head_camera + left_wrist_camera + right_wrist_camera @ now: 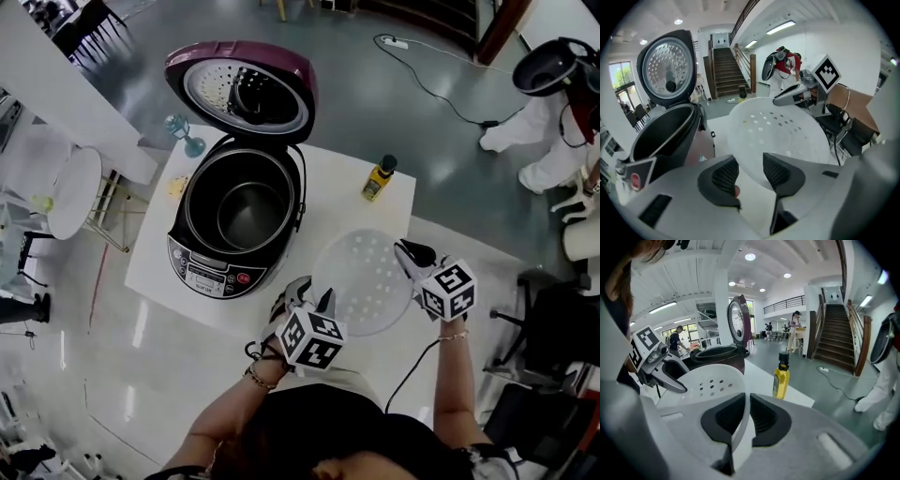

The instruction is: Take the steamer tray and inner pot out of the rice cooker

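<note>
Steamer tray: out, at rice cooker's 4 o'clock, likely for setting down. Right gripper clamps its rim; left gripper slack astride the opposite edge.

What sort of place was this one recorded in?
Probably an open hall or lab space, not a home kitchen: a wide staircase, a polished grey floor, and the rice cooker on a small white table.

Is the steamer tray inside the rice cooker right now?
No, the steamer tray is out, beside the rice cooker, its rim clamped in the right gripper.
</note>
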Demonstrator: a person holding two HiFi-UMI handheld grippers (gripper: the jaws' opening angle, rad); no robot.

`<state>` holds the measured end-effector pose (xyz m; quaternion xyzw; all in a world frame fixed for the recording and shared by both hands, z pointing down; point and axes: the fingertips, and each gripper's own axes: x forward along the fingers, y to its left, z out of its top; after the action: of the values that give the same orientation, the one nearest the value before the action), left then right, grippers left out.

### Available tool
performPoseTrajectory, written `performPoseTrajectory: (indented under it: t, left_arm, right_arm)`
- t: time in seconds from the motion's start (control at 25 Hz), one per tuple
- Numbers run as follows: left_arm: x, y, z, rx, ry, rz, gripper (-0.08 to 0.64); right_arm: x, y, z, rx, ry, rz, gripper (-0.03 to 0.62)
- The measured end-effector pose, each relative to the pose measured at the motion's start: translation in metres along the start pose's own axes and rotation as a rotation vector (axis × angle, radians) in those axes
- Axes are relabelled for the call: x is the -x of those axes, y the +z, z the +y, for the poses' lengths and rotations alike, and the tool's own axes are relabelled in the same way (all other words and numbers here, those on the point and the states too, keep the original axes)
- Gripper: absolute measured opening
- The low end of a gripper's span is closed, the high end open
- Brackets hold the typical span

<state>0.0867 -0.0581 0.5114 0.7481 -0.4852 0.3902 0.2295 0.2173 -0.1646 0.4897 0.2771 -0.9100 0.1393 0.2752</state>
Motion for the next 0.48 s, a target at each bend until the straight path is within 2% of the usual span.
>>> performPoseTrajectory:
  t: [0.16, 0.48]
  left_arm:
    - [-0.034, -0.014, -0.003, 0.058, 0.022, 0.038, 0.163]
    - [-0.082, -0.025, 0.009, 0.095, 0.067, 0.098, 0.163]
  right_arm:
    - [-0.026, -0.024, -0.014, 0.003, 0.034, 0.038, 0.037]
    - [-0.068, -0.044, -0.037, 0.004, 0.097, 0.076, 0.037]
